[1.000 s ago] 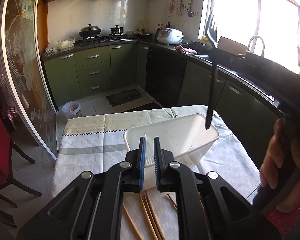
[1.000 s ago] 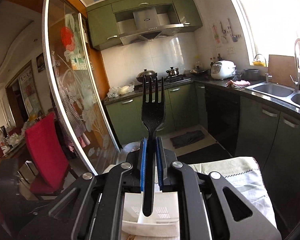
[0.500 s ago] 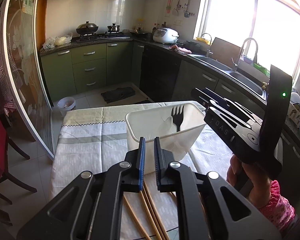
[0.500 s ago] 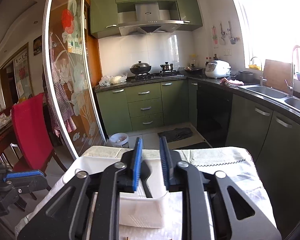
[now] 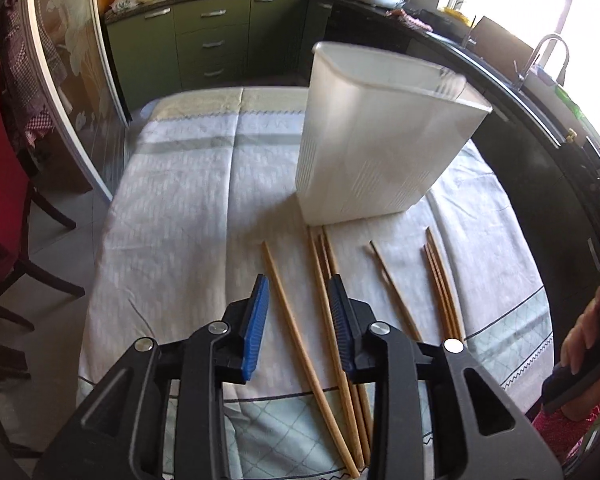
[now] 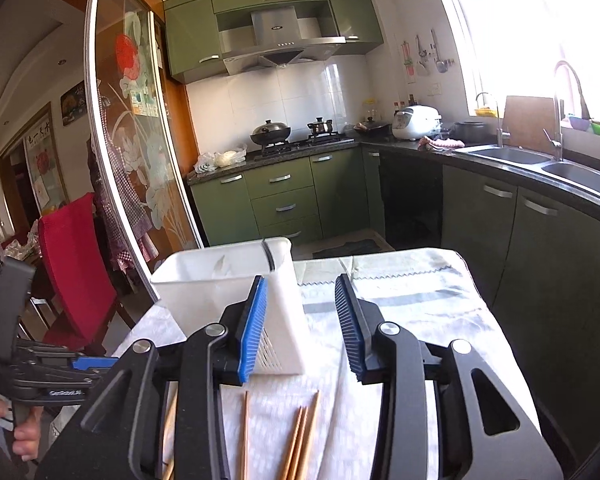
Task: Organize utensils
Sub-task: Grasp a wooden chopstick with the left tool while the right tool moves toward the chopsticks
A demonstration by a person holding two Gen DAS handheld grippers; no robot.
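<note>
Bright daylight, strong fisheye bending in both views.

Sun enters through the window at the right and burns it out to white, with glare on the wall tiles. The white container looks slightly smeared by motion blur. The tablecloth is evenly lit; the picture corners are dark and the cabinets curve.
</note>
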